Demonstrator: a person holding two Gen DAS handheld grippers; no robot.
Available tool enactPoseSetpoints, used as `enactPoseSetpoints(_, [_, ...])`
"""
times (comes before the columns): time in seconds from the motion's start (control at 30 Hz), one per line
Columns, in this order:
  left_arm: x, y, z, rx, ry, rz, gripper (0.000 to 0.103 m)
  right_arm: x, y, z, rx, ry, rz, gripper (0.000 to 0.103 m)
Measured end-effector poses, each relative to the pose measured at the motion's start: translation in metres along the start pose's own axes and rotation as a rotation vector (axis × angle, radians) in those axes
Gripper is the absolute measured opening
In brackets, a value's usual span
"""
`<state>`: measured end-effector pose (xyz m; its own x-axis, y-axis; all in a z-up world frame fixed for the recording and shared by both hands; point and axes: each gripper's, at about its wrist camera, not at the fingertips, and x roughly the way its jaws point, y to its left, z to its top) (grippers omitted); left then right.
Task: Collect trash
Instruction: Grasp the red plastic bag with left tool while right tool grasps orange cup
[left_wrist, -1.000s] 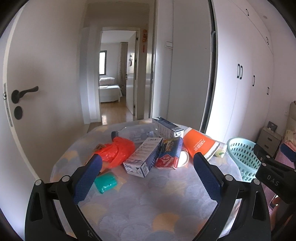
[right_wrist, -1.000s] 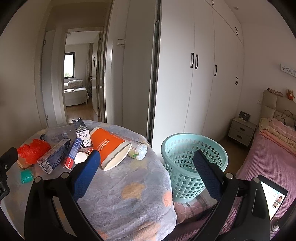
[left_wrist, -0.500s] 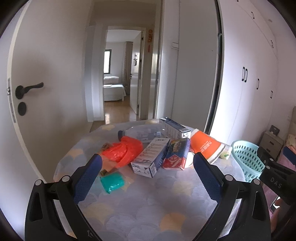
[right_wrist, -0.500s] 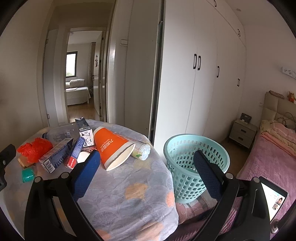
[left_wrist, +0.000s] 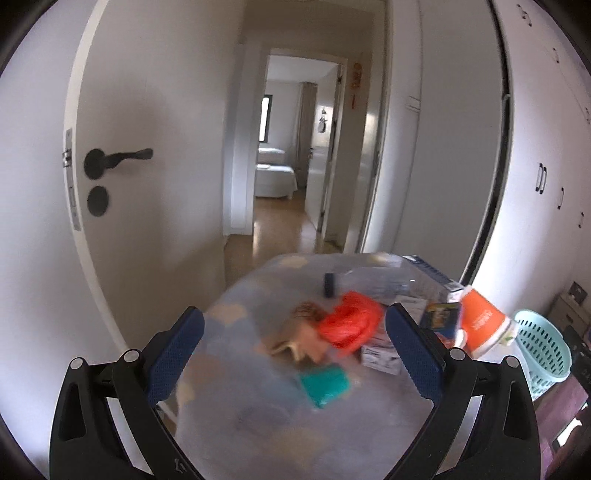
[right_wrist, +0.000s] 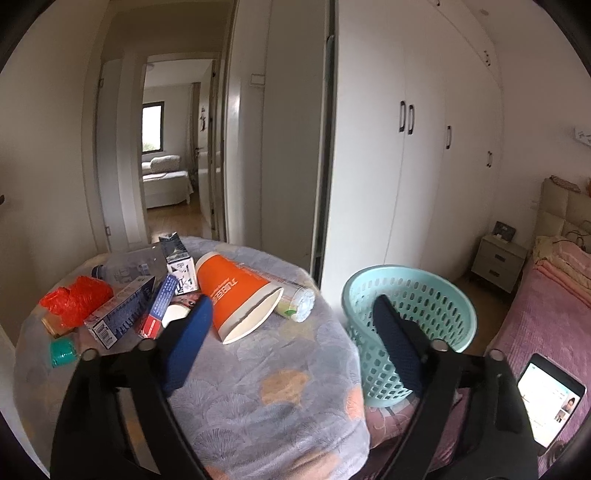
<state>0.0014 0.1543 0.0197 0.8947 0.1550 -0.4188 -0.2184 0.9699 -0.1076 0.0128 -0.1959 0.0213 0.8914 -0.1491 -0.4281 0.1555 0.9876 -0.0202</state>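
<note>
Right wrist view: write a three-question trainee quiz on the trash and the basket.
1. True or false: the orange cup lies on its side on the table.
2. Multiple choice: where is the basket? A) on the table B) beside the table, lower down C) on the bed
3. Fill in: the right claw is ____ and holds nothing.

Key: 1 true; 2 B; 3 open.
</note>
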Motion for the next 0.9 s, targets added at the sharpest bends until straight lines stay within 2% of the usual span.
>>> enactPoseSetpoints(0.1, [0.016, 0.011, 0.008, -0.011, 0.045, -0.067, 0.095, 0.01, 0.003, 0.002, -0.005, 0.022, 0.046, 0.058])
enactPoseSetpoints(0.13, [0.026, 0.012, 0.01, -0.006, 0.082, -0.116, 0.095, 0.013, 0.003, 0.002, -0.008, 0.026, 0.051, 0.056])
enactPoseSetpoints(0.3, [0.066, -0.006, 0.009, 0.041, 0.198, -0.241, 0.095, 0.028, 0.0, 0.009, 0.012, 0.053, 0.086, 0.049])
enactPoseSetpoints(0.4, [0.095, -0.026, 0.006, 0.103, 0.253, -0.255, 0.095, 0.036, -0.005, 0.014, 0.015, 0.055, 0.077, 0.049])
enactPoseSetpoints(0.6, [0.134, -0.047, 0.001, 0.178, 0.334, -0.229, 0.092, 0.066, -0.024, 0.025, 0.033, 0.085, 0.065, 0.049])
enactPoseSetpoints(0.73, [0.154, -0.052, -0.006, 0.185, 0.39, -0.217, 0.082, 0.092, -0.029, 0.028, 0.02, 0.136, 0.105, 0.049])
enactPoseSetpoints(0.83, [0.161, -0.053, -0.01, 0.198, 0.417, -0.206, 0.079, 0.113, -0.03, 0.027, 0.024, 0.183, 0.169, 0.059])
enactPoseSetpoints(0.9, [0.165, -0.055, -0.012, 0.208, 0.434, -0.198, 0.071, 0.126, -0.03, 0.026, 0.027, 0.204, 0.201, 0.06])
